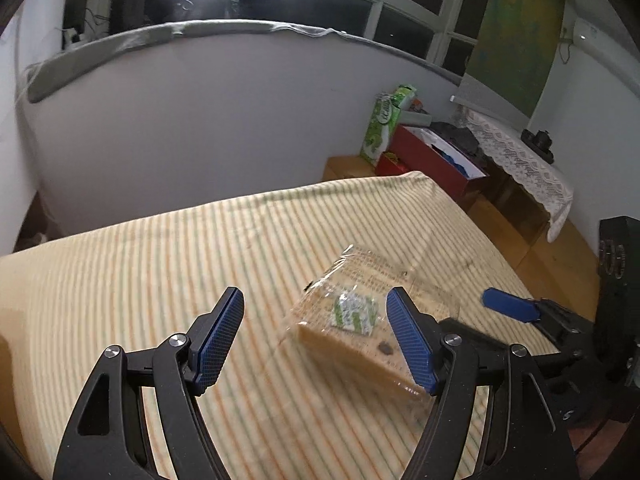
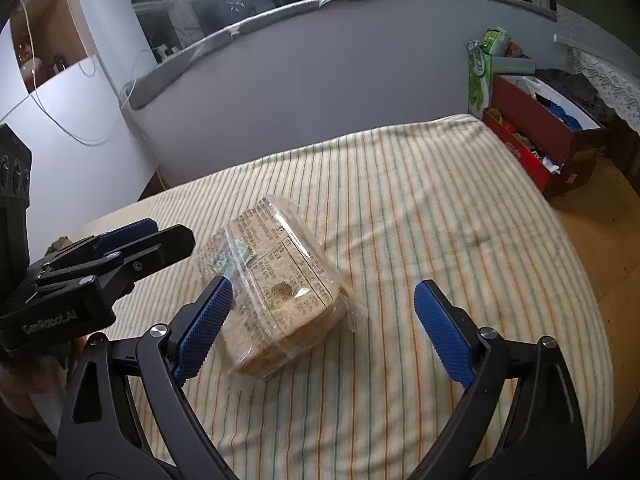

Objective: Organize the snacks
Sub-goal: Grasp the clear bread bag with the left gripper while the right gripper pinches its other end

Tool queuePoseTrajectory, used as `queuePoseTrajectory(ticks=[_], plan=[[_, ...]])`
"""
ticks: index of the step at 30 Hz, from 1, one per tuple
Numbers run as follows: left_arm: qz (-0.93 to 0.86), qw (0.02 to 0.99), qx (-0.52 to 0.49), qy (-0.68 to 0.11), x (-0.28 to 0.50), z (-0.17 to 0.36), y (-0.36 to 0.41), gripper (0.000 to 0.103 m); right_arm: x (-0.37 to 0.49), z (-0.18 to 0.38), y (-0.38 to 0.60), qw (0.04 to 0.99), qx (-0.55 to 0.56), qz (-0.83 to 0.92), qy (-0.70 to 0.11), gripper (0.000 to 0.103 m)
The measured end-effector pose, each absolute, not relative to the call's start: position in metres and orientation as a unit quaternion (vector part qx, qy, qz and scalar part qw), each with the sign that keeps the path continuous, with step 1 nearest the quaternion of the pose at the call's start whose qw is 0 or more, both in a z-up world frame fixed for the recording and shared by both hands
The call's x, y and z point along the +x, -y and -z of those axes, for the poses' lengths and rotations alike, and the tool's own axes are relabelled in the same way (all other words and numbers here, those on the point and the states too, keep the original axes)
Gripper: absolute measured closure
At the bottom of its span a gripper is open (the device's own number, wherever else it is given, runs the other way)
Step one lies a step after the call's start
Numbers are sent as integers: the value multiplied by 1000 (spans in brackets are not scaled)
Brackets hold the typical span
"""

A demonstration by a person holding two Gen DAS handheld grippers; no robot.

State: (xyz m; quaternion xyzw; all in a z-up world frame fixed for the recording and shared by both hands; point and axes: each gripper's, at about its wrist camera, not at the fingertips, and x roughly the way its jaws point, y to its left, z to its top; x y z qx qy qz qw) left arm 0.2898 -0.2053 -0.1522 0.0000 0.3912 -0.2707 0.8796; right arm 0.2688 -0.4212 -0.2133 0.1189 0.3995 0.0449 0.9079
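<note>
A pack of sliced bread [image 1: 360, 316] in clear printed plastic, with a small green-and-white sachet inside, lies flat on the striped cloth [image 1: 160, 264]. My left gripper [image 1: 315, 295] hangs open above the cloth, and the pack's near end lies beside its right finger, untouched. In the right wrist view the same bread pack [image 2: 284, 280] lies between my right gripper's [image 2: 324, 286] wide-open jaws, close to the left finger, with no pad pressing it. The left gripper [image 2: 172, 233] comes in from the left edge there. A blue right-gripper finger [image 1: 506, 302] shows at the right.
The striped cloth [image 2: 400, 200] covers a broad flat surface that ends at a grey wall. At the far right corner stand a red open box [image 2: 536, 136] of items and a green-and-white pack [image 2: 480, 80]. A lace-covered table [image 1: 520, 160] and wooden floor [image 2: 600, 240] lie to the right.
</note>
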Motion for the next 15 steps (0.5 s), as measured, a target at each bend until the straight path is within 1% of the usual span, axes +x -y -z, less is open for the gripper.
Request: queuePoseTrajectory(ticks=[10,11,12,14,15], plan=[[309,846,-35,-433,311,182,215,29,272,237,422,897,138,-75,-413,9],[312,844,-38,-435,313,184,216,29,273,238,421,897,140,-83,-412,14],[318,840,-42,-437,314,187,217,29,272,238,420,896,142,-91,-410,23],[322,842,-39,-431,314,188,219,30,271,236,418,898,137,-88,-408,25],[323,843,-33,-429,313,188,221,32,270,236,417,899,138,-88,-407,27]])
